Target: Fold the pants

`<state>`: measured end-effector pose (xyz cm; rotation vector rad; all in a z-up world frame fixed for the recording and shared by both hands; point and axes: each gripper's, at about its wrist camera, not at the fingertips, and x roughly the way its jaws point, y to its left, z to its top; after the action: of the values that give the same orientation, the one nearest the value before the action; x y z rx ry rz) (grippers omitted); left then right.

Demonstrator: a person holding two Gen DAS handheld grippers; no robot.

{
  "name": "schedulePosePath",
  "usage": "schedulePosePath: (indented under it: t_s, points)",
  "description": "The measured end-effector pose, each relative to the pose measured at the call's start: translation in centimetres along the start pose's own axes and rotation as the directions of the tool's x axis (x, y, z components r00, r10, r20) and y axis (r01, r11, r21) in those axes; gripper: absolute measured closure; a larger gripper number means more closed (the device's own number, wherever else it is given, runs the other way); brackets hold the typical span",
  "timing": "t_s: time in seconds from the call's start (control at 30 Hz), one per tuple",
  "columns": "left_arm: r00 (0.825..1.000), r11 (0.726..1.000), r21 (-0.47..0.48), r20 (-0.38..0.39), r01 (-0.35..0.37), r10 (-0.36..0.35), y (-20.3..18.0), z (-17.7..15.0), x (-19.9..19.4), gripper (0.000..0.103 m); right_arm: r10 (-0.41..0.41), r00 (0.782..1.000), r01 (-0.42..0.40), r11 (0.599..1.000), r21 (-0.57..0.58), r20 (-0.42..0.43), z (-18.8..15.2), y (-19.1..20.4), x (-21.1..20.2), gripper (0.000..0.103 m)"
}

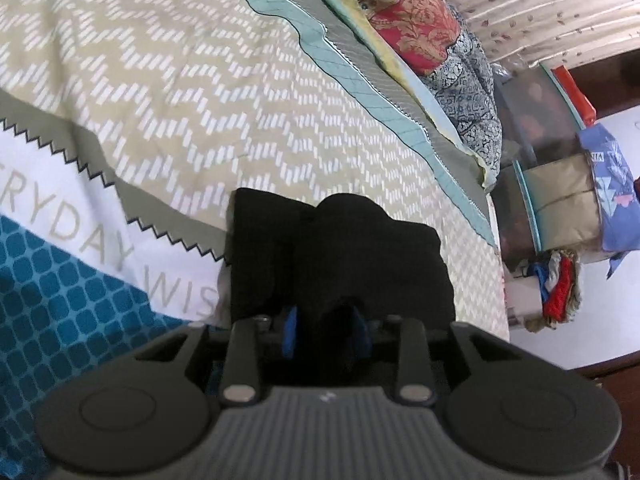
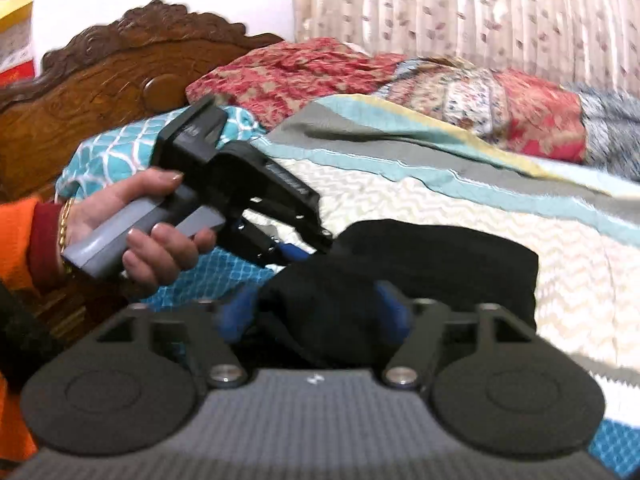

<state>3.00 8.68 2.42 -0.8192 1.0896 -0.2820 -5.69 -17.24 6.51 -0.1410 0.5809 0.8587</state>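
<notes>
Your pants [image 1: 344, 256] are black and folded into a thick, compact bundle — lumpy on top, edges roughly squared. They lie on the bed [image 1: 180, 92], on its zigzag-patterned cover.

Carved wooden headboard [image 2: 100, 76], pleated curtain [image 2: 460, 12], perhaps a window behind.

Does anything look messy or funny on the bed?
Not really. The black pants sit in a lumpy, bunched bundle on the bedspread, not flat yet, with both the left gripper and right gripper on them. Nothing looks spilled or broken.
</notes>
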Motion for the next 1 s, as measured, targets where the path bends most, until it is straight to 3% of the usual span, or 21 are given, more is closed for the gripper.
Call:
schedulePosePath:
  t_s: [0.07, 0.1, 0.13, 0.17, 0.23, 0.37, 0.47, 0.53, 0.57, 0.63, 0.7, 0.77, 0.9, 1.0]
  points:
    - [1.000, 1.000, -0.002, -0.002, 0.003, -0.003, -0.1, 0.0, 0.1, 0.078, 0.033, 0.998, -0.036, 0.997, -0.067, -0.045, 0.0, 0.4, 1.9, 0.034]
    - [1.000, 1.000, -0.004, -0.001, 0.009, -0.009, -0.1, 0.1, -0.1, 0.080, 0.033, 0.997, -0.039, 0.996, -0.086, -0.070, -0.1, 0.7, 2.9, 0.043]
    - [1.000, 1.000, 0.002, 0.005, 0.018, -0.018, -0.2, 0.1, -0.4, 0.084, 0.026, 0.993, -0.036, 0.995, -0.091, -0.113, -0.1, 1.0, 4.1, 0.083]
    - [1.000, 1.000, 0.017, 0.012, 0.018, -0.018, -0.3, 0.1, -0.8, 0.086, -0.001, 0.989, -0.012, 0.997, -0.082, -0.147, 0.0, 1.1, 5.2, 0.093]
    - [0.999, 0.998, 0.053, 0.043, 0.022, -0.024, -0.8, 0.0, -2.2, 0.087, 0.008, 0.987, -0.013, 0.999, -0.029, -0.163, 0.8, 0.9, 5.9, 0.093]
    - [0.995, 0.995, 0.096, 0.094, 0.001, -0.010, -0.9, -0.2, -4.2, 0.087, 0.094, 0.991, -0.093, 0.996, 0.016, -0.095, 2.5, 1.7, 4.4, 0.092]
    - [0.993, 0.990, 0.084, 0.054, -0.113, 0.109, 0.4, -0.9, -2.4, 0.086, 0.133, 0.971, -0.122, 0.990, 0.065, -0.196, 1.2, 1.4, 6.9, 0.091]
    - [0.976, 0.969, 0.118, 0.047, -0.218, 0.214, 0.7, -2.1, -0.5, 0.076, 0.148, 0.947, -0.123, 0.987, 0.104, -0.284, -0.3, 0.9, 9.1, 0.091]
    - [0.964, 0.956, 0.134, 0.081, -0.261, 0.252, 0.5, -2.7, -0.1, 0.066, 0.163, 0.944, -0.127, 0.982, 0.140, -0.287, -0.9, 0.5, 9.7, 0.091]
    - [0.952, 0.938, 0.175, 0.119, -0.300, 0.282, -0.6, -3.2, -0.2, 0.063, 0.166, 0.951, -0.131, 0.981, 0.144, -0.262, -0.6, 0.4, 9.3, 0.087]
    - [0.943, 0.921, 0.215, 0.139, -0.326, 0.302, -1.6, -3.1, -0.6, 0.053, 0.182, 0.955, -0.154, 0.979, 0.132, -0.233, -0.2, 0.4, 8.4, 0.069]
    - [0.943, 0.917, 0.230, 0.152, -0.325, 0.296, -2.2, -3.0, -1.5, 0.049, 0.207, 0.961, -0.182, 0.973, 0.141, -0.186, 0.3, 0.1, 6.8, 0.052]
    - [0.938, 0.909, 0.249, 0.186, -0.334, 0.294, -3.4, -3.1, -3.2, 0.045, 0.151, 0.987, -0.138, 0.973, 0.184, -0.057, 1.1, -2.5, 2.4, 0.051]
    - [0.912, 0.863, 0.302, 0.206, -0.404, 0.355, -4.8, -3.8, -3.2, 0.044, 0.047, 0.999, -0.048, 0.962, 0.267, 0.012, 0.8, -5.0, -0.3, 0.050]
